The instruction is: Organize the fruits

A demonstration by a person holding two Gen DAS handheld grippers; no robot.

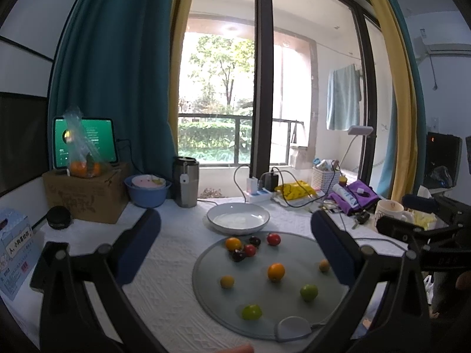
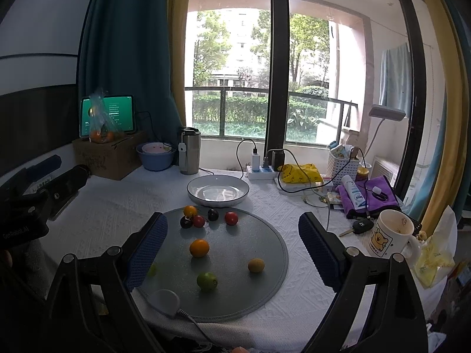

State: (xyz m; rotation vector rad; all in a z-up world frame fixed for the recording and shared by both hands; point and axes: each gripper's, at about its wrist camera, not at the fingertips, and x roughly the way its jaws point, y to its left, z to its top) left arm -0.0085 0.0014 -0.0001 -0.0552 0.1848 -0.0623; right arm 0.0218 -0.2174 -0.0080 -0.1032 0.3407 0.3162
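Several small fruits lie on a round grey mat [image 1: 294,253] [image 2: 265,235]: an orange one [image 1: 276,271] [image 2: 199,247] in the middle, green ones [image 1: 308,292] [image 2: 207,280], yellow ones [image 1: 227,281] [image 2: 255,265], and a cluster of red and dark ones [image 1: 249,249] [image 2: 198,221] at the far edge. An empty white bowl [image 1: 238,218] [image 2: 218,190] stands just beyond the mat. My left gripper [image 1: 235,244] is open above the mat, empty. My right gripper [image 2: 232,250] is open above the mat, empty.
A steel tumbler [image 1: 185,181] [image 2: 190,150], a blue basin [image 1: 148,190], a cardboard box [image 1: 85,195] with a bag of oranges and a tablet stand at the back left. A power strip [image 2: 262,172], purple cloth [image 2: 368,195], mug [image 2: 390,234] and key sit to the right.
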